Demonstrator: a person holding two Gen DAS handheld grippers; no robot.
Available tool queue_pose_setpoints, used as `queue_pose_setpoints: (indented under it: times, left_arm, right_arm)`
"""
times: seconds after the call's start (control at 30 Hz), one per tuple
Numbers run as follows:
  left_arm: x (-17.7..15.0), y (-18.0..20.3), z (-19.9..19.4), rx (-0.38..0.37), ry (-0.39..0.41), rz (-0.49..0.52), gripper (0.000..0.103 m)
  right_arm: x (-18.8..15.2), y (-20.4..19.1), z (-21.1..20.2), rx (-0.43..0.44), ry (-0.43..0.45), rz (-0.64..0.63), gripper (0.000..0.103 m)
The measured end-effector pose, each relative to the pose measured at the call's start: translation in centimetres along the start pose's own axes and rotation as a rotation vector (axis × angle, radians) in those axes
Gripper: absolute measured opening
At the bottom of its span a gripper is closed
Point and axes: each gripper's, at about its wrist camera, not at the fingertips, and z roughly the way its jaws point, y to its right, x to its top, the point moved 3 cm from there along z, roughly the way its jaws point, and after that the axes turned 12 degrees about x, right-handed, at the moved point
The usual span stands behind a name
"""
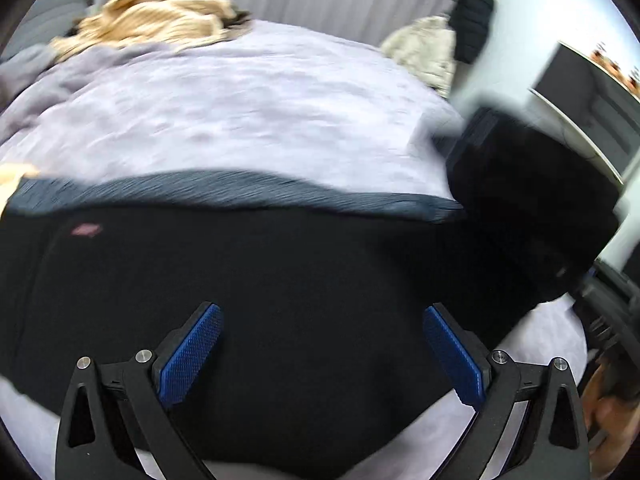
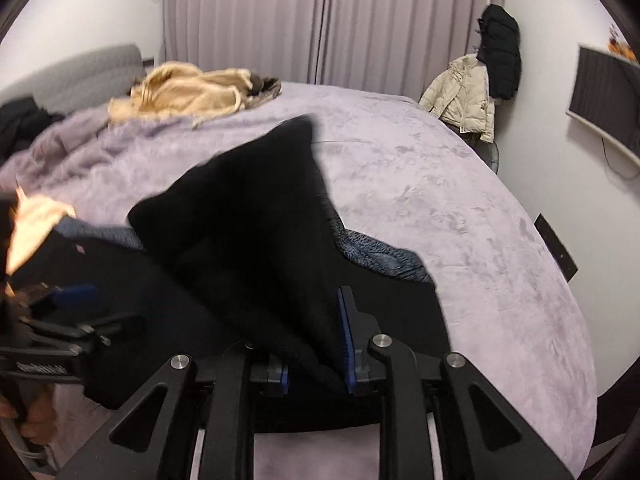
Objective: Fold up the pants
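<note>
Pants [image 1: 240, 300], black with a grey-blue inner band along the upper edge, lie spread across the near part of a bed covered by a lilac blanket [image 1: 240, 100]. At the left of the garment a small pink label [image 1: 85, 231] is visible; its writing is too blurred to read. Tan clothing [image 1: 152, 20] is heaped at the far left of the bed. The left gripper [image 1: 322, 354] hangs above the black fabric with its blue-padded fingers [image 1: 188, 356] spread wide and nothing between them. To the right, the right gripper [image 2: 316, 344] has its fingers narrowed onto a fold of the pants [image 2: 248, 216], which rises lifted from them above the bed. A cream jacket [image 2: 464, 96] and a black coat [image 2: 500, 48] hang at the far right wall.
</note>
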Motion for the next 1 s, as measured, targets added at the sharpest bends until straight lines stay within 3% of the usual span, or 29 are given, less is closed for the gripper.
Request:
queue_pose_setpoints:
  times: [0.1, 0.13, 0.17, 0.23, 0.3, 0.37, 0.43, 0.53, 0.63, 0.73, 0.83, 1.0]
  left_arm:
    - [-1.3, -4.3, -0.4, 0.023, -0.028, -0.058, 0.101]
    - [-1.8, -5.6, -0.7, 0.022, -0.03, -0.068, 0.101]
    - [-2.1, -6.8, -0.8, 0.024, -0.026, -0.071, 0.101]
    - [-2.2, -7.9, -1.2, 0.033, -0.015, -0.07, 0.101]
    - [-1.7, -8.3, -1.3, 0.03, -0.011, -0.068, 0.101]
    - [-1.4, -7.9, -1.3, -0.004, -0.011, -0.057, 0.101]
    - [-1.0, -6.4, -1.4, -0.056, -0.005, -0.027, 0.101]
    - [-0.6, -2.5, -1.4, -0.157, -0.003, 0.07, 0.101]
    - [-0.9, 1.0, -0.4, -0.231, -0.053, 0.151, 0.086]
    - [-1.1, 3.6, 1.8, -0.239, -0.134, 0.187, 0.086]
    - [-1.3, 5.0, 3.6, -0.251, -0.192, 0.181, 0.086]
    - [-1.7, 5.4, 3.7, -0.23, -0.19, 0.173, 0.086]
  right_arm:
    - [-2.6, -5.4, 4.5, -0.19, -0.129, -0.2, 0.029]
    - [-3.5, -6.6, 5.4, -0.249, -0.151, -0.265, 0.041]
    - [-4.2, -7.6, 5.7, -0.281, -0.156, -0.313, 0.05]
    - [-4.5, -9.2, 4.6, -0.275, -0.138, -0.354, 0.051]
    - [-3.8, -9.9, 2.2, -0.22, -0.099, -0.343, 0.052]
    - [-2.6, -8.8, -0.9, -0.093, -0.047, -0.243, 0.058]
    - [-2.1, -6.4, -2.8, 0.055, 0.005, -0.053, 0.062]
    - [-3.1, 0.7, -3.2, 0.328, 0.03, 0.38, 0.062]
    - [-6.4, 6.0, -1.5, 0.567, 0.034, 0.749, 0.061]
    - [-9.0, 6.8, -0.6, 0.643, 0.035, 0.869, 0.061]
    - [-9.6, 7.3, 1.1, 0.699, 0.059, 0.94, 0.061]
    - [-9.4, 7.4, 2.4, 0.711, 0.067, 0.967, 0.056]
